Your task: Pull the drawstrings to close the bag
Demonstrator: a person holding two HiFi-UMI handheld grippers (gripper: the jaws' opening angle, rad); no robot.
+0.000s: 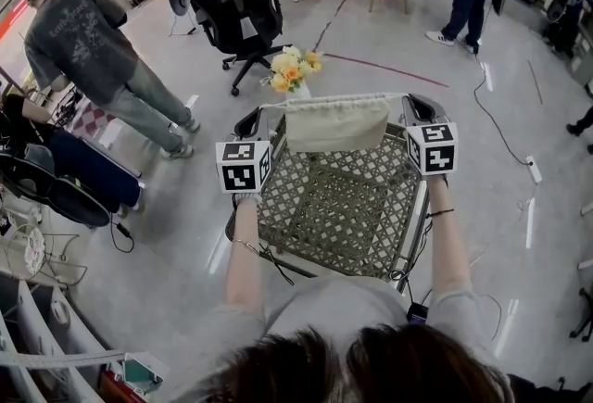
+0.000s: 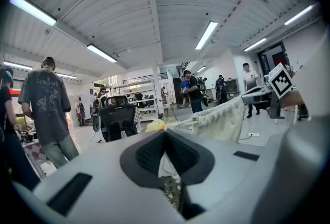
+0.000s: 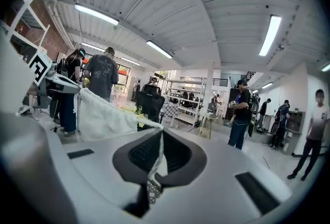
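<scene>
Head view: cream cloth drawstring bag (image 1: 336,121) hangs stretched btwn L gripper (image 1: 252,125) & R gripper (image 1: 415,107), above grey lattice metal table (image 1: 334,207). Both jaw pairs closed tight on bag's top corners.

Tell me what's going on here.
A person stands over a metal lattice table with a gripper in each hand. The left gripper and the right gripper are each shut on an end of the drawstring of a cream cloth bag. The bag hangs stretched between them, above the table's far edge, its top still spread wide rather than cinched tight.
</scene>
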